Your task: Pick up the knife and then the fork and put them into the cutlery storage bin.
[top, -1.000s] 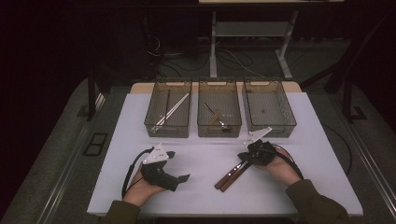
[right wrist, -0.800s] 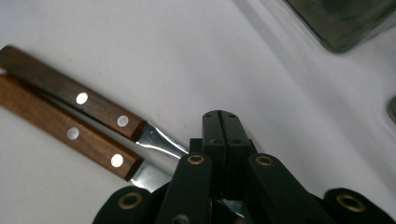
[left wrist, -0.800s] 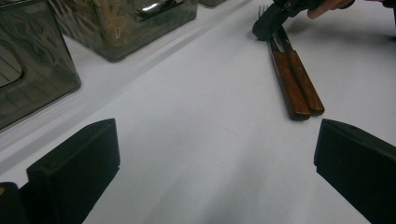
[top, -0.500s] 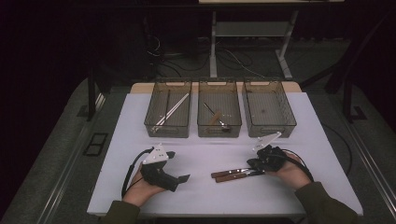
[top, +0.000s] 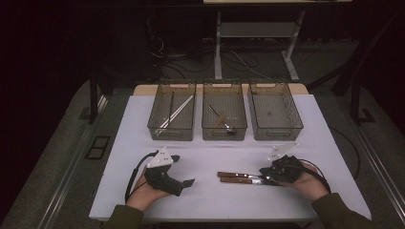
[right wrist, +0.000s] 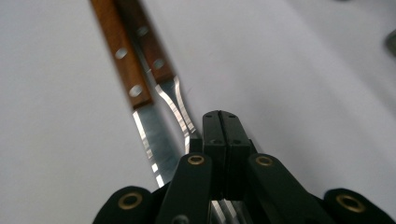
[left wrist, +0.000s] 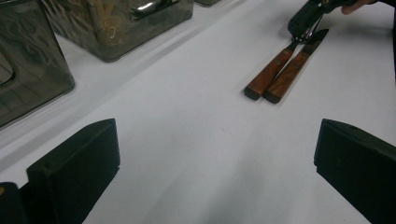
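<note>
A: High view: what differs?
B: The right gripper point(top: 273, 177) has swung the knife point(top: 239, 180) and fork point(top: 236, 174) parallel to the table's point(top: 119, 191) near edge.
A: Left gripper view?
B: The left gripper point(left wrist: 215, 172) is spread wide, empty.
A: Right gripper view?
B: Jaws pressed together over the fork's neck, touching it; I cannot tell whether they grip it.

Three clear bins point(top: 224, 119) in a row — chopsticks point(top: 175, 113) left, small utensils point(top: 220, 119) middle.

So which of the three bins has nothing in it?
The right-hand bin; the left bin holds long pale sticks, and the middle bin holds a wooden-handled utensil.
</note>
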`<state>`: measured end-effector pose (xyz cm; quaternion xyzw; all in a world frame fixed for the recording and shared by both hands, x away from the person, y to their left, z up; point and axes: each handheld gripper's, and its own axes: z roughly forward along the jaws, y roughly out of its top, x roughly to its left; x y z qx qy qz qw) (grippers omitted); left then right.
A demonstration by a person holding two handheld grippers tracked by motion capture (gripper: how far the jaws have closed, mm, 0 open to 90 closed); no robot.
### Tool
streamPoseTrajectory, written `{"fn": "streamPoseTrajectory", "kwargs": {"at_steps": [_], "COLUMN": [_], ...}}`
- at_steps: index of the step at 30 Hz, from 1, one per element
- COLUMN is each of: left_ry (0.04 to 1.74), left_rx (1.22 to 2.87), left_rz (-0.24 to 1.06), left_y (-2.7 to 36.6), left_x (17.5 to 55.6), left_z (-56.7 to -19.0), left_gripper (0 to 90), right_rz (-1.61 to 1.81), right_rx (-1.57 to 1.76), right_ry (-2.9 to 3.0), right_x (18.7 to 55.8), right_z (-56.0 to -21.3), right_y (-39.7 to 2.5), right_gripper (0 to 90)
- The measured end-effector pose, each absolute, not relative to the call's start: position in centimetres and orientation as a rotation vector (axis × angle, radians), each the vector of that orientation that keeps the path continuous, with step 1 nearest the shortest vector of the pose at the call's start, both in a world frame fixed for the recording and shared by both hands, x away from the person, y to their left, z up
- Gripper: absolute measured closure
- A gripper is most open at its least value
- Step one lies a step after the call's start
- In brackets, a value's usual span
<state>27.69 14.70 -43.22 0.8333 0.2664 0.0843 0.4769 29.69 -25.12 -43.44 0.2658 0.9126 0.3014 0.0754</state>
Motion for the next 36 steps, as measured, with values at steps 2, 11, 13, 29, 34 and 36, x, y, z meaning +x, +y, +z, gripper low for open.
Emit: {"fn": "streamPoseTrajectory", "kwargs": {"at_steps": [2,11,13,29,34,36], "left_ry": [0.651,0.648,0.648,0.640,0.643,0.643], "left_rx": [2.037,2.036,2.035,2.037,2.038,2.039], "left_rz": [0.207,0.203,0.202,0.199,0.196,0.197], "left_y": [14.7,14.8,14.7,14.7,14.7,14.7], "left_x": [27.7,27.7,27.7,27.6,27.7,27.7], "left_z": [-43.2,-43.2,-43.2,-43.2,-43.2,-43.2], "left_gripper": [0.0,0.0,0.0,0.0,0.0,0.0], "right_rz": [0.936,0.913,0.904,0.896,0.957,0.960], "right_rx": [0.805,0.770,0.758,0.754,0.820,0.806], "right_ry": [2.733,2.797,2.811,2.842,2.816,2.813], "right_x": [30.3,30.5,30.2,29.0,29.3,29.4], "right_z": [-43.4,-43.9,-43.8,-43.3,-42.1,-41.8], "right_y": [-25.0,-24.3,-24.3,-24.2,-24.0,-23.3], "right_gripper": [89.9,89.9,90.0,82.1,69.9,70.0]}}
